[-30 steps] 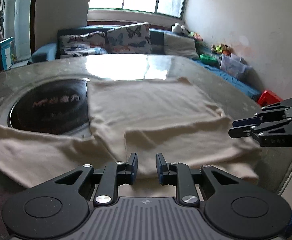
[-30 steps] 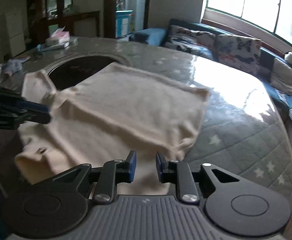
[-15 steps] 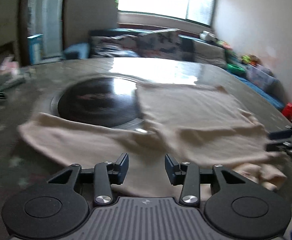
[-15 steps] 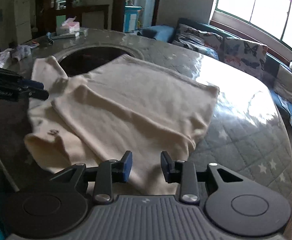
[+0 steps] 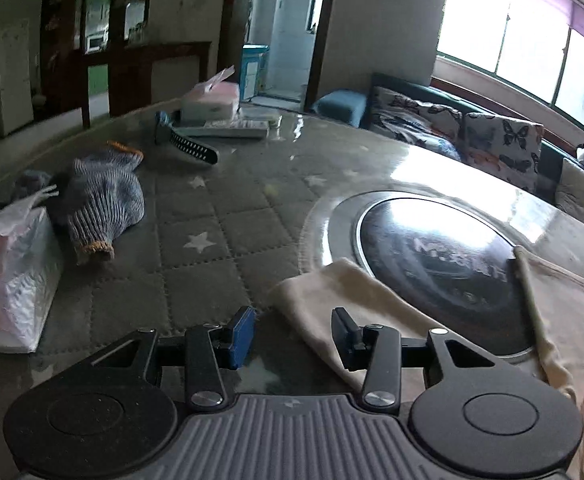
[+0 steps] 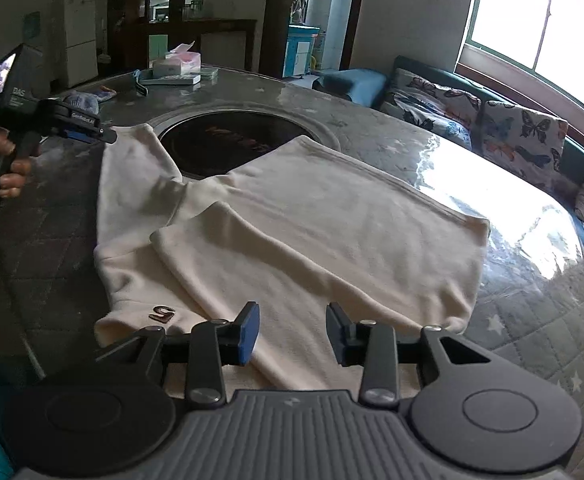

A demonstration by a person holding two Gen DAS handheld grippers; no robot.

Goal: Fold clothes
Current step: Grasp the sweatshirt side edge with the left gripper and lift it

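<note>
A cream long-sleeved top lies flat on the round table, one sleeve folded across its body, the other sleeve stretched out to the left. My right gripper is open and empty, just above the top's near edge. My left gripper is open and empty, low over the table right by the end of the stretched sleeve. The left gripper also shows in the right wrist view, at the sleeve's cuff.
The table has a dark round glass inset and a quilted grey cover. A striped knit garment, a white plastic bag, a tissue box and a dark strap lie at the left. A sofa stands behind.
Both grippers have opened wider. My left gripper has swung left from the top's body to the end of the stretched sleeve. My right gripper has pulled back slightly.
</note>
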